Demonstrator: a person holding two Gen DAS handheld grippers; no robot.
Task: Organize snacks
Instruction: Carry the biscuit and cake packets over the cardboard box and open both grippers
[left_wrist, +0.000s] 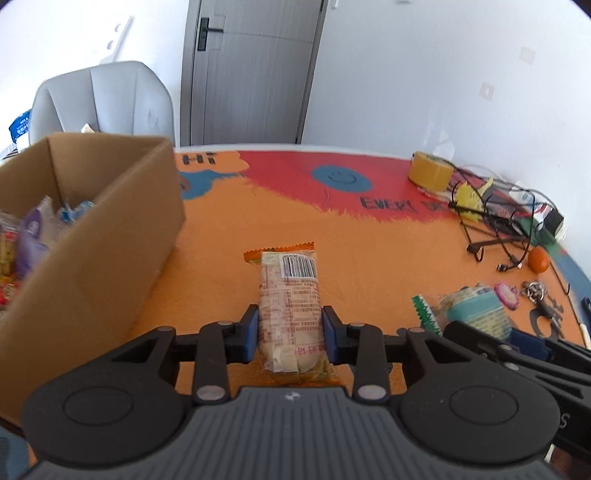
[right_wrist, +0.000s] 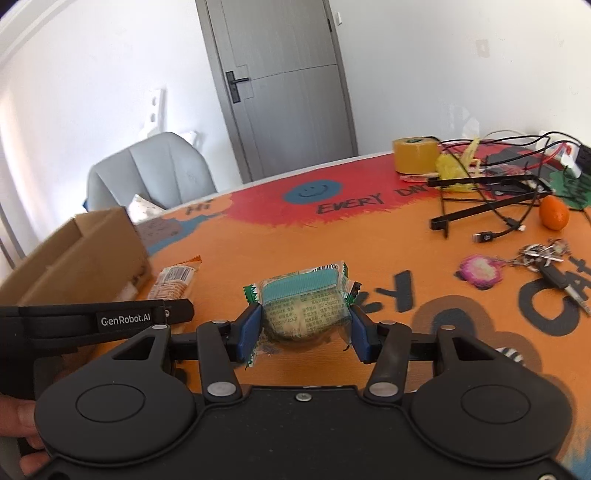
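Observation:
My left gripper (left_wrist: 290, 334) is shut on a long orange-ended snack pack with a barcode (left_wrist: 288, 295), which points away from me over the orange table. My right gripper (right_wrist: 304, 330) is shut on a round green-wrapped pastry (right_wrist: 304, 302); the left pad presses the wrapper and the right pad touches its edge. The green pastry also shows at the right of the left wrist view (left_wrist: 471, 306), and the orange pack shows at the left of the right wrist view (right_wrist: 173, 282). An open cardboard box (left_wrist: 110, 229) holding several snacks stands at the left, also seen in the right wrist view (right_wrist: 85, 254).
At the far right lie a yellow tape roll (left_wrist: 430, 171), tangled black cables and a stand (right_wrist: 491, 199), an orange fruit (right_wrist: 553, 212), a pink keychain with keys (right_wrist: 480, 272). A grey chair (left_wrist: 103, 101) stands behind the box.

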